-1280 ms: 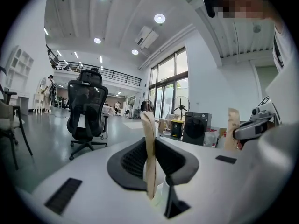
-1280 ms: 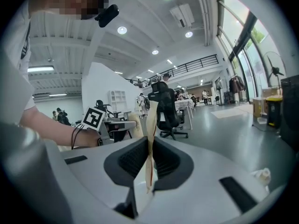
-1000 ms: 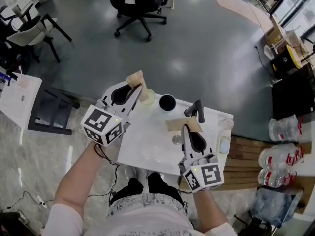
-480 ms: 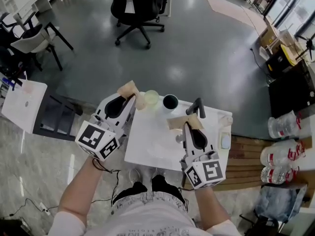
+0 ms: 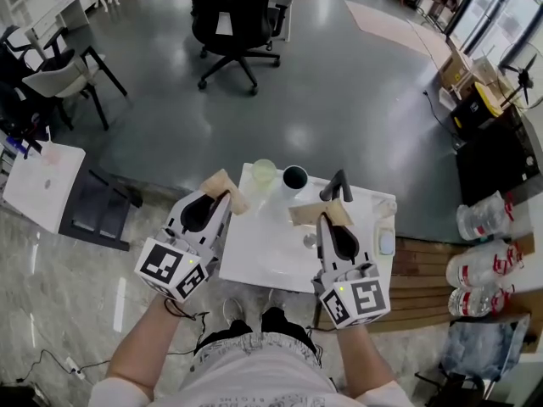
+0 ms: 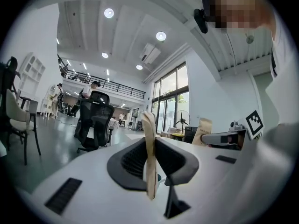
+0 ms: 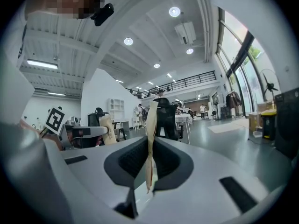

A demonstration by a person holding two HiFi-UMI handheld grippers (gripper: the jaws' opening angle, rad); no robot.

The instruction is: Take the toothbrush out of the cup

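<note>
Two cups stand at the far edge of a small white table [image 5: 263,236]: a pale green translucent cup [image 5: 264,171] and a black cup [image 5: 295,176]. I cannot make out a toothbrush in either cup. My left gripper [image 5: 225,186] hovers at the table's left far corner, just short of the green cup, with its tan pads [image 6: 149,153] pressed together on nothing. My right gripper [image 5: 318,213] is over the table's right half, below the black cup. It points level, tan pads [image 7: 150,143] together and empty. A dark curved piece [image 5: 338,185] shows just beyond its tips.
A small round object [image 5: 307,241] and a white oval object [image 5: 386,244] lie on the table. A black office chair [image 5: 233,24] stands on the grey floor beyond. Large water bottles [image 5: 488,270] lie to the right, a low white table [image 5: 42,185] to the left.
My left gripper has drawn back from the green cup toward the table's left corner. The right gripper rose slightly over the table. Both stayed shut.
</note>
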